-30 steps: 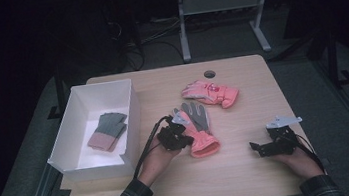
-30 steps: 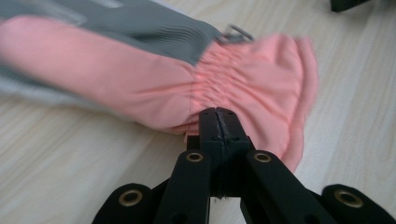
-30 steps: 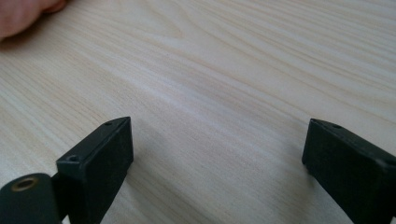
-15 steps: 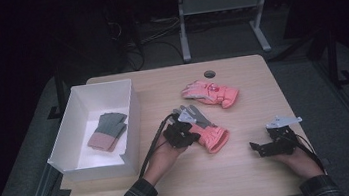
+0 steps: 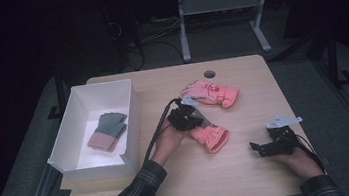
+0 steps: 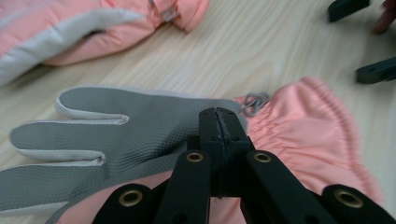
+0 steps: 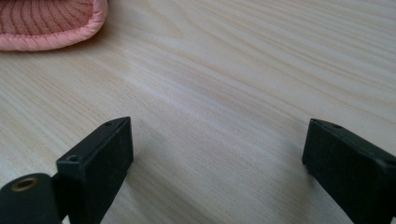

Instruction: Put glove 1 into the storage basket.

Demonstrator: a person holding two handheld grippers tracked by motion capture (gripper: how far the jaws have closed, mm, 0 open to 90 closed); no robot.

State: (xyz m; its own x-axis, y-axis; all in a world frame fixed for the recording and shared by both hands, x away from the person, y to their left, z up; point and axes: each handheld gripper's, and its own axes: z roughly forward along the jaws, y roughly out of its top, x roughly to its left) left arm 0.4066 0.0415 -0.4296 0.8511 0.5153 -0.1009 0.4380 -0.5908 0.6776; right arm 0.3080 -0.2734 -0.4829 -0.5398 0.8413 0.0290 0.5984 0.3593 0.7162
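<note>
Wooden desk with a white box at the left edge. In the box, a small grey and pink glove, lying flat on the bottom.

Near the middle of the desk, a pink glove with a grey palm, cuff pointing toward the near edge. Left gripper on top of it, held by the left hand, black cable trailing back along the arm. In the left gripper view, left gripper with jaws pressed tight together, tips right at the pink glove where the grey palm meets the gathered pink cuff. Small grey clip there too, just beside the tips. Grey fingers of the glove spread out to the left in that view. Hard to tell if any cloth is pinched between the jaws.

Second pink glove farther back, toward the far edge, just beyond the first one and near it. Also seen in the left gripper view, second pink glove, pink with a white stripe.

Right gripper near the right edge, close to the near right corner, held low by the right hand. In the right gripper view, right gripper wide open, holding nothing, bare wood between the jaws. Pink cuff at the top left of that view, well apart from the jaws.
</note>
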